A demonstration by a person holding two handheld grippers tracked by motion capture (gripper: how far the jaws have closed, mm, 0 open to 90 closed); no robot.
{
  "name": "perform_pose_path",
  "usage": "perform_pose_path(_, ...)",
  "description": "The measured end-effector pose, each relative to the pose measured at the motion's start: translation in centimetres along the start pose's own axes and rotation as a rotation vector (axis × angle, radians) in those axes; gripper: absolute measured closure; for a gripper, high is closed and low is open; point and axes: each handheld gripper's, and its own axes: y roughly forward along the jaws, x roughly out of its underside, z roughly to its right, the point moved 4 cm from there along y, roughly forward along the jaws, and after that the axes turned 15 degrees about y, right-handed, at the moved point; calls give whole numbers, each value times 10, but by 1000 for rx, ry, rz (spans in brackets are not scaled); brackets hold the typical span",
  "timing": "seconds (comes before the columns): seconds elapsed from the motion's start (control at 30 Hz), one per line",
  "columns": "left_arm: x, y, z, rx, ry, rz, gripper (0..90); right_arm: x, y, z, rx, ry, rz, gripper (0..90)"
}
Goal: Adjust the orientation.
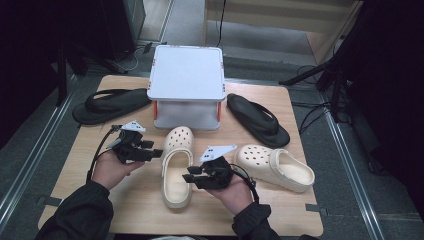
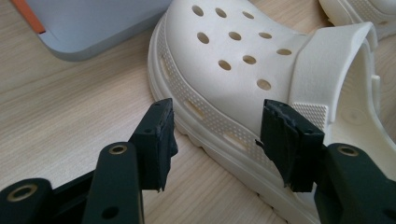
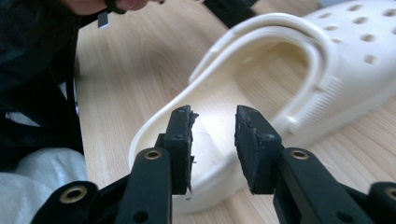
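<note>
We have both grippers, left and right, open and empty beside the clog. It looks light, springy foam (slightly slick); we'd pinch the heel rim just ahead of the right gripper.

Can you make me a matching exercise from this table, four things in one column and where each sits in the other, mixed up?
Things:
1. centre clog
2. second clog
3. white stand
4. left sandal

Places:
A. back middle of the table
B. between the two tools
C. near the table's left edge, beside the stand
D. lying at the right, beyond the right tool

Pairs: 1-B, 2-D, 3-A, 4-C
</note>
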Motion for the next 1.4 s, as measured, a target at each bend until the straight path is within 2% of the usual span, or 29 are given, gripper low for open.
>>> perform_pose_path(0.17,4,1,1,-5,3,-4,418,2,-21,14,36,26,25,668)
perform_pose_path(0.33,6,2,4,2,16,-22,404,7,-36,27,71,35,41,639)
perform_pose_path(0.47,5,2,4,9,10,-13,405,10,-46,38,96,54,47,625)
perform_pose_path(0.67,6,3,3,6,9,-13,406,15,-61,51,136,47,59,601)
perform_pose_path(0.9,6,1,2,9,3,-11,409,22,-87,67,170,87,91,597)
perform_pose_path(1.07,7,2,1,7,5,-21,409,28,-109,80,230,100,102,588)
perform_pose_path(1.4,7,1,1,7,6,-25,409,44,-146,103,282,157,141,580)
